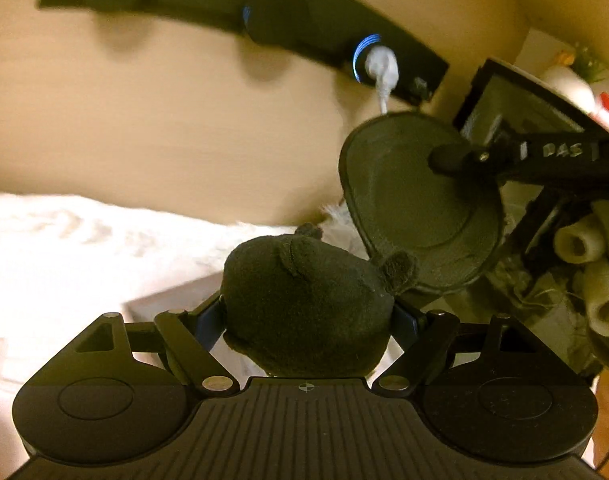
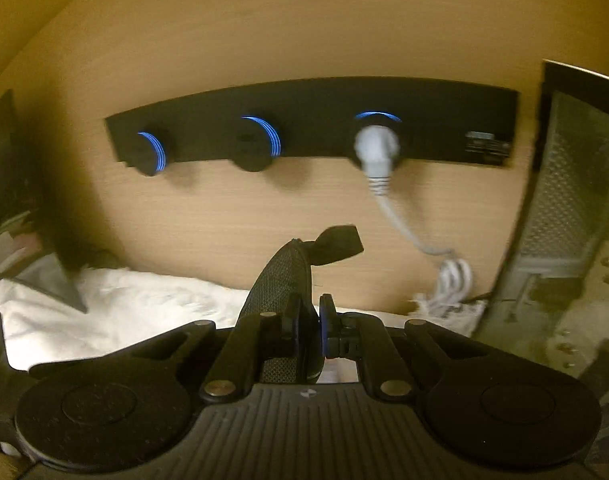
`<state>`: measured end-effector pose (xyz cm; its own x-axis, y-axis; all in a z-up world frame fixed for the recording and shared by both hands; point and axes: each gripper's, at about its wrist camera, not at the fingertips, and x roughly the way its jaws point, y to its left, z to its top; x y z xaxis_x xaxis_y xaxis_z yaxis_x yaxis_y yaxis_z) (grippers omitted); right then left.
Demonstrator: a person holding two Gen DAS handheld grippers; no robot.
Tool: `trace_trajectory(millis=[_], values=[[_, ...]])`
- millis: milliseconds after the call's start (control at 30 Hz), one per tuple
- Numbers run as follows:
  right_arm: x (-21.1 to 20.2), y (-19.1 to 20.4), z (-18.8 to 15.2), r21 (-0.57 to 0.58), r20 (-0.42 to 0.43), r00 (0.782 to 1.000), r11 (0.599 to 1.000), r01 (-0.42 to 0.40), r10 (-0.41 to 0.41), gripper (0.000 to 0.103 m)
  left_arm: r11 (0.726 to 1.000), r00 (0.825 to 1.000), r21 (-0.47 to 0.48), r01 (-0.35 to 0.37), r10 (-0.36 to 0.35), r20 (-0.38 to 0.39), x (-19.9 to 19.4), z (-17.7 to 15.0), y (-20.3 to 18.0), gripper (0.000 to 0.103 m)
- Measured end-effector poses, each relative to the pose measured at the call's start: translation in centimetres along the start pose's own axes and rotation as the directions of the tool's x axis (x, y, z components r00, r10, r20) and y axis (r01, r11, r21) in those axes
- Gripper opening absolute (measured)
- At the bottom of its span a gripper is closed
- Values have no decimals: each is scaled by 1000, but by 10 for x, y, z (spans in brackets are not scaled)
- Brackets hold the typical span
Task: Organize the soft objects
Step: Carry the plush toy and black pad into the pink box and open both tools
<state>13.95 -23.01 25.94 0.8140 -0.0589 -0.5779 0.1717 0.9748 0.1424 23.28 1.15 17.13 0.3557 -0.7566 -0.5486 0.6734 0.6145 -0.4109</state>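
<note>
Left wrist view puts the dark plush toy (image 1: pixel 304 304) at lower centre of the frame, and your left gripper (image 1: pixel 308 320) has it pinched: the jaws press in on both of its sides. You can count two small round ears on it, one on top and one at its right. Just above and right of it hangs a dark oval insole (image 1: pixel 412 208), tilted on edge and clamped by your right gripper (image 1: pixel 448 160), which reaches in from the right edge of the frame.

Right wrist view shows that same insole (image 2: pixel 284 276) edge-on at centre, with a mesh face, and the right gripper (image 2: pixel 309 324) closed tight on it, jaws nearly meeting around the thin sole.

Behind both lies a white fluffy cloth (image 1: pixel 64 248) across the left of the frame. At the right edge of the left view a black-framed bin (image 1: pixel 540 208) holds pale rolled items (image 1: pixel 576 240); you can make out at least two, the rest is unclear.

On the tan wall a black power strip (image 2: pixel 312 120) carries three blue-ringed sockets, one filled by a white plug (image 2: pixel 376 148) whose cable drops to a coil at lower right.
</note>
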Motion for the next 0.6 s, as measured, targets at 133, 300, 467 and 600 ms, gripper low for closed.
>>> trace_trajectory(millis=[133,300,467,600], values=[[6,-8,-10,0,-17,1000,1000,26,-26,9,997,993,-70,30,-37,-109,60,-14,17,88],[32,-7,-33,-12,-91,995,999,42,-43,9,976,923,134,-172,207,-325,119,-49,26,90],[63,-12,-43,8,-142,989,999,40,-38,9,959,923,215,-186,246,-296,124,-53,26,90],[73,-11,-46,3,-148,988,999,47,-46,9,986,966,137,-95,125,-227,104,-43,27,88]])
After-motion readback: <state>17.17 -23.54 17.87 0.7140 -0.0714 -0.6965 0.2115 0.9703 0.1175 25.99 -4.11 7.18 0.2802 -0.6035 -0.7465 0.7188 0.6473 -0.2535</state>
